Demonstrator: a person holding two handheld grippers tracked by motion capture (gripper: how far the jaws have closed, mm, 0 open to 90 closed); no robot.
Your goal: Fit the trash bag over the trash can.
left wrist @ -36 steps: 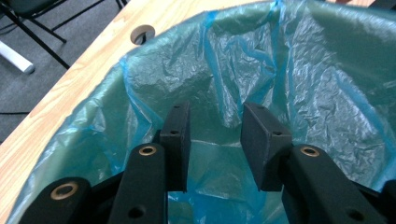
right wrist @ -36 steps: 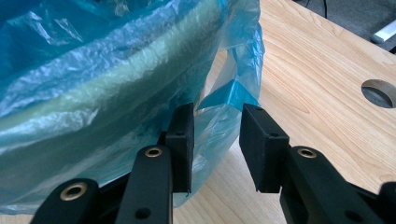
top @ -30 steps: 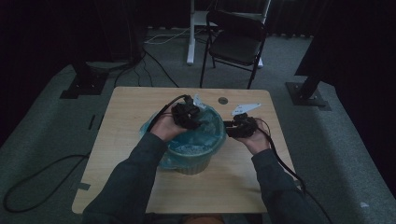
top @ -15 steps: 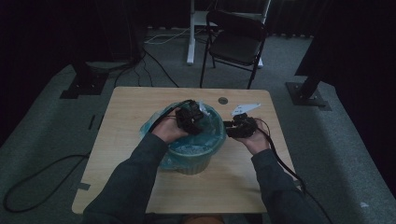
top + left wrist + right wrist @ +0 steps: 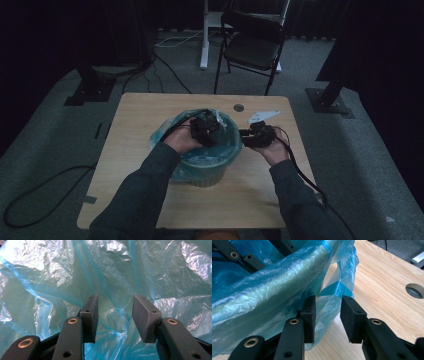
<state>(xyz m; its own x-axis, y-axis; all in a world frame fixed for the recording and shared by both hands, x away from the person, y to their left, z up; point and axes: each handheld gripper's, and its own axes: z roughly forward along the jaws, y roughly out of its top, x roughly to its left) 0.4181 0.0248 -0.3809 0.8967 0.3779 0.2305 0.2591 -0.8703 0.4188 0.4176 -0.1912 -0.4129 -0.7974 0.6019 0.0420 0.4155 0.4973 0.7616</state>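
Crinkled translucent blue plastic bag (image 5: 220,150) lines a pale green ribbed round bin (image 5: 205,175), which stands near the middle of a light wooden table (image 5: 130,130); the bag's edge is folded over the bin's rim and hangs loose down the outside. In the high view a person's two forearms in dark sleeves come in from the bottom edge. The left hand (image 5: 181,141) holds the left gripper (image 5: 207,129) over the bin's mouth, pointing down inside it. In the left gripper view its two black jaws stand narrowly apart with nothing between them, and the left gripper (image 5: 113,315) faces the wrinkled blue film of the bag's inside. The right hand (image 5: 270,149) holds the right gripper (image 5: 245,136) just beside the bin's right side, level with the rim. In the right gripper view the right gripper (image 5: 327,317) also has its jaws narrowly parted, and a loose hanging fold of the blue bag (image 5: 329,302) lies in the gap between them; the jaws are not pressed together on it. The covered rim runs across the upper left of that view, with black parts of the other gripper above it. A round hole (image 5: 415,290) is cut in the tabletop beyond. A flat white plate (image 5: 263,116) lies on the table near the right gripper. A black folding chair (image 5: 250,47) stands on the grey carpet past the table's far edge.
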